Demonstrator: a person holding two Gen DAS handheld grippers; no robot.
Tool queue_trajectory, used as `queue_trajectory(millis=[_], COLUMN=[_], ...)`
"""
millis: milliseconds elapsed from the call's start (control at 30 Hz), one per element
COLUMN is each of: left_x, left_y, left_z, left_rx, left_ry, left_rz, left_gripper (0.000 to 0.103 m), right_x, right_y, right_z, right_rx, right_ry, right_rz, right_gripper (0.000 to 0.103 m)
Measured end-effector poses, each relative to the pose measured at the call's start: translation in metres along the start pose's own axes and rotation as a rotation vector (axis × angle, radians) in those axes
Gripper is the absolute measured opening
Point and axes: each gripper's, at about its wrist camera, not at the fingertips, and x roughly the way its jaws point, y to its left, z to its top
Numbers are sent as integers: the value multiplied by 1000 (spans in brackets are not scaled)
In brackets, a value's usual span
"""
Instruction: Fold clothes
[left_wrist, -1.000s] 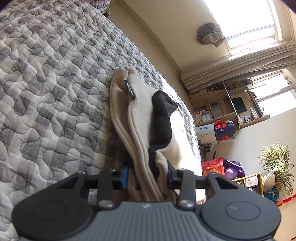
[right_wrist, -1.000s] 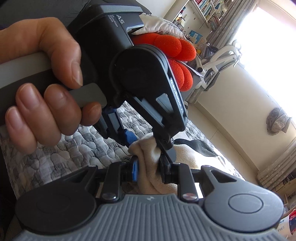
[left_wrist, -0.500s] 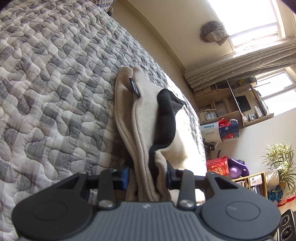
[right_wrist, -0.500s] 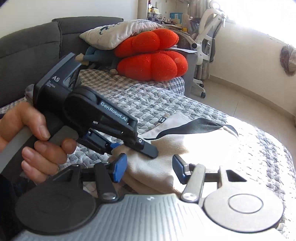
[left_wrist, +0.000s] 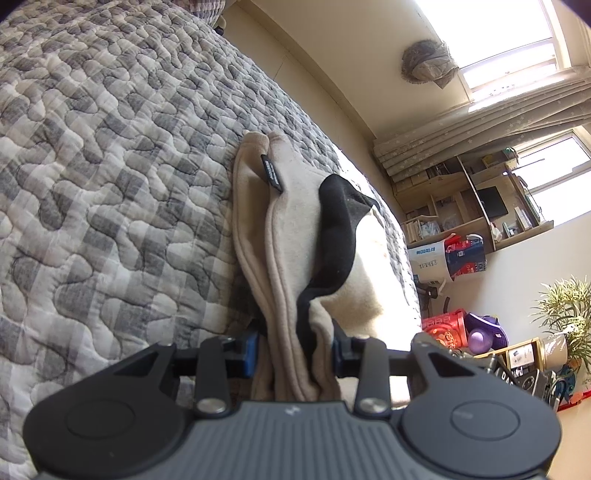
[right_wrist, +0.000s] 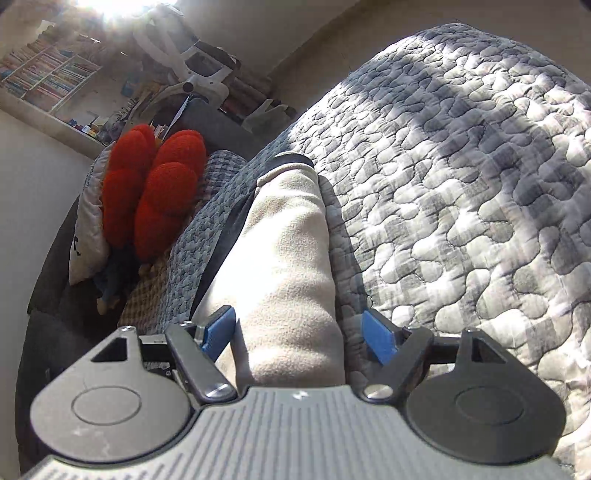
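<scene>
Bunching thickly, the beige fleece garment (left_wrist: 291, 236) sits clamped in the left gripper (left_wrist: 295, 350). Black trim runs toward one o'clock. The right gripper (right_wrist: 299, 332) jaws have just been opening, apart around the fleece.

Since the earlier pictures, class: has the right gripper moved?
Yes. The right gripper has let go of the beige garment and swung away from the left gripper, rolling over: the red cushion now sits sideways at upper left. Its jaws have just been opening, pads clear of the cloth.

beige fleece garment (left_wrist: 295, 206) with black trim, grey checked quilt (left_wrist: 110, 166)
</scene>
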Motion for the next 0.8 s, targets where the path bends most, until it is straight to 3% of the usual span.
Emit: queue_trajectory(millis=[267, 300, 333, 367, 600, 800], left_x=[1, 1, 1, 1, -12, -23], left_y=[-1, -2, -3, -4, -26, -26], left_z=[0, 0, 0, 0, 1, 4], left_rx=[22, 31, 43, 55, 211, 213], left_ry=[1, -1, -6, -10, -112, -147], left_rz=[10, 13, 18, 23, 57, 47], left_gripper=[36, 36, 34, 34, 30, 28], right_x=[5, 6, 7, 10, 2, 11], right_y=[12, 13, 15, 18, 80, 124], right_z=[-12, -13, -15, -18, -51, -98], right_rx=[-41, -35, -34, -45, -452, -918], right_ry=[39, 29, 17, 6, -158, -292], right_rz=[7, -2, -16, -33, -151, -322], right_gripper=[83, 81, 64, 61, 51, 50])
